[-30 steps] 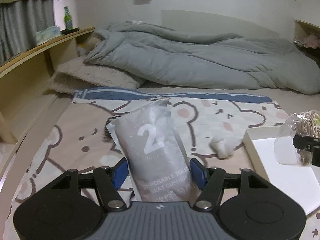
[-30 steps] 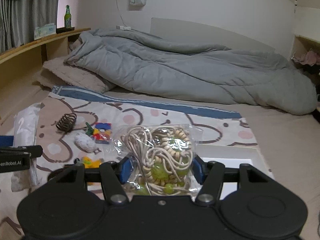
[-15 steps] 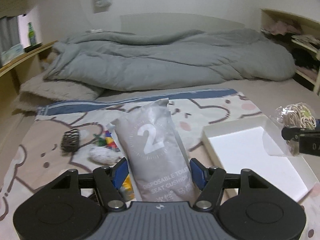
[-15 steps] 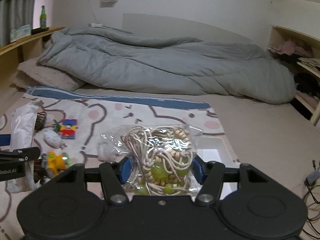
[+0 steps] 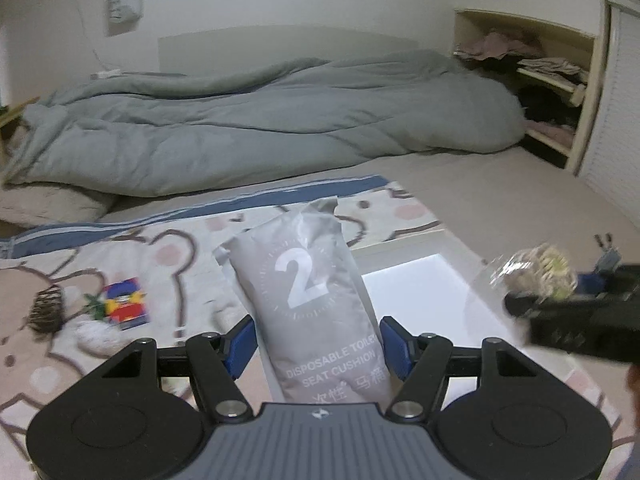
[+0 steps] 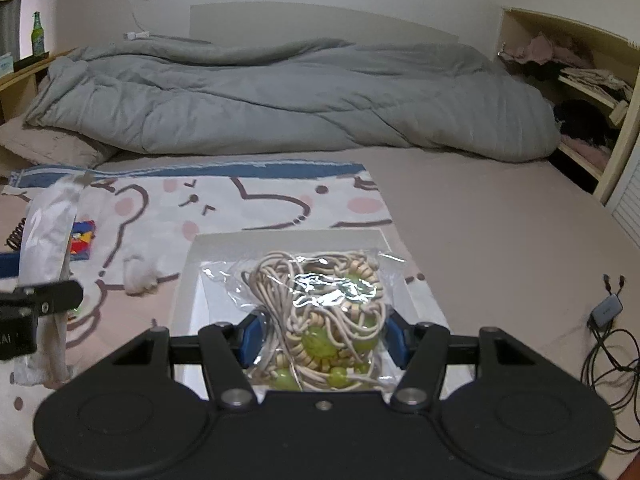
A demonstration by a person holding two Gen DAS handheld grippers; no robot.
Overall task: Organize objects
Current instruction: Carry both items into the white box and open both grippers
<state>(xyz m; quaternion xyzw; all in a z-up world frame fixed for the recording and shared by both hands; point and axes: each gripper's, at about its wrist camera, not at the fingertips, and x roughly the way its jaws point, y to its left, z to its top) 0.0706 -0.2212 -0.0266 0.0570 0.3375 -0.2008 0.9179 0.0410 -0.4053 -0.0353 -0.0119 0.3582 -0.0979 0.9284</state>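
My left gripper (image 5: 316, 340) is shut on a grey pouch (image 5: 308, 296) marked "2" and "disposable toilet seat cushion", held upright above the left edge of a white box (image 5: 424, 300). My right gripper (image 6: 322, 340) is shut on a clear bag of beige cord and green beads (image 6: 324, 312), held over the same white box (image 6: 224, 252). In the left wrist view the bag of beads (image 5: 536, 272) hangs at the far right. The grey pouch (image 6: 48, 224) appears at the left edge of the right wrist view.
On the bear-print blanket (image 5: 180, 248) lie a colourful toy pack (image 5: 124, 304), a dark spiral clip (image 5: 48, 308), and a white fluffy item (image 6: 138, 274). A grey duvet (image 6: 280, 96) fills the back. Shelves (image 5: 552, 76) stand right; cables (image 6: 608, 336) lie on the mattress.
Both grippers have swung to the right with their loads. The white box has come under them and the small toys have slid toward the left of each view.
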